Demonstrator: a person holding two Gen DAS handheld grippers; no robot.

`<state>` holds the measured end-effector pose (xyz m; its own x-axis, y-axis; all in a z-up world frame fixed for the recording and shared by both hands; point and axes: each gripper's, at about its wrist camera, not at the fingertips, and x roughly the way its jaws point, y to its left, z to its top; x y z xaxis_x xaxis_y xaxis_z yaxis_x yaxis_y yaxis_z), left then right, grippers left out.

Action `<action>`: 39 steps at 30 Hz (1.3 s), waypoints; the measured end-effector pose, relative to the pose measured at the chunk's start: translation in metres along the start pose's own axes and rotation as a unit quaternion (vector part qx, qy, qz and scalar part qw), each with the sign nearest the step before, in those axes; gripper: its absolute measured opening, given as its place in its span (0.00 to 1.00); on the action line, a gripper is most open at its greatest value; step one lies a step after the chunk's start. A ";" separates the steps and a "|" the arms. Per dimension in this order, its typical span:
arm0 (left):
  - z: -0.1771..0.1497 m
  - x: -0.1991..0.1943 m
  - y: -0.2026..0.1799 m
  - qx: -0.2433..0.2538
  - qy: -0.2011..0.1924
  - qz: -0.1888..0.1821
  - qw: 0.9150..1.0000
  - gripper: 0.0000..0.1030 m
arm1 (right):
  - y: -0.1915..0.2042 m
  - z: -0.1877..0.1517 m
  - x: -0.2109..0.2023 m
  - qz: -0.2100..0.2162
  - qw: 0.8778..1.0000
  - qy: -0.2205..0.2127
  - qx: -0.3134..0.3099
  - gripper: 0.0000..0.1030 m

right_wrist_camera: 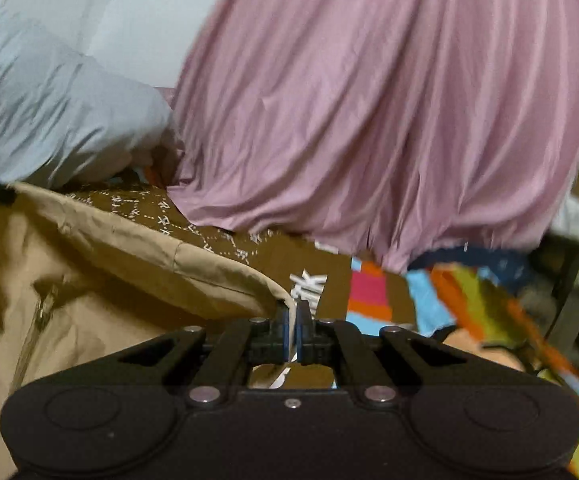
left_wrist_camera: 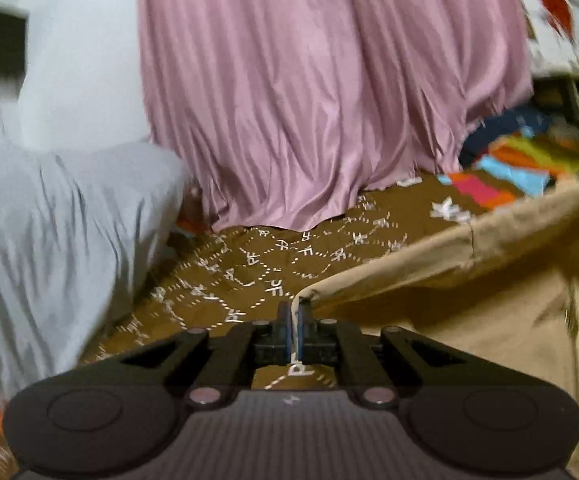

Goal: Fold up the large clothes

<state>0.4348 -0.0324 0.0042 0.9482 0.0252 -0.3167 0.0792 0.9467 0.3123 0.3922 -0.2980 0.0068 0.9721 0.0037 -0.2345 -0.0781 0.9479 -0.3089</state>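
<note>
Both claws apparently on tan garment (left_wrist_camera: 469, 312).

The right gripper (right_wrist_camera: 293, 312) pinches a tan garment's (right_wrist_camera: 89, 280) corner before a pink curtain (right_wrist_camera: 389, 120).

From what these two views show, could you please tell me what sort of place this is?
Probably a bedroom: a bed's brown patterned bedspread, a grey pillow and a long pink curtain hanging behind it.
</note>
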 end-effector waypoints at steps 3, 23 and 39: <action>-0.014 -0.008 -0.014 0.057 -0.007 0.003 0.998 0.03 | 0.009 -0.012 -0.010 0.000 0.998 0.009 -0.059 0.01; -0.062 -0.012 -0.043 0.140 0.024 -0.041 0.989 0.03 | -0.014 0.002 0.033 0.100 0.989 0.102 0.035 0.69; -0.067 -0.019 -0.031 0.120 0.014 -0.069 0.990 0.03 | 0.043 0.048 0.163 0.201 0.941 0.268 -0.054 0.66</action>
<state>0.3935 -0.0404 -0.0593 0.9146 -0.0868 -0.3950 0.2814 0.8382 0.4672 0.5581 -0.2409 -0.0002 0.6112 0.1667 -0.7737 -0.4653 0.8665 -0.1808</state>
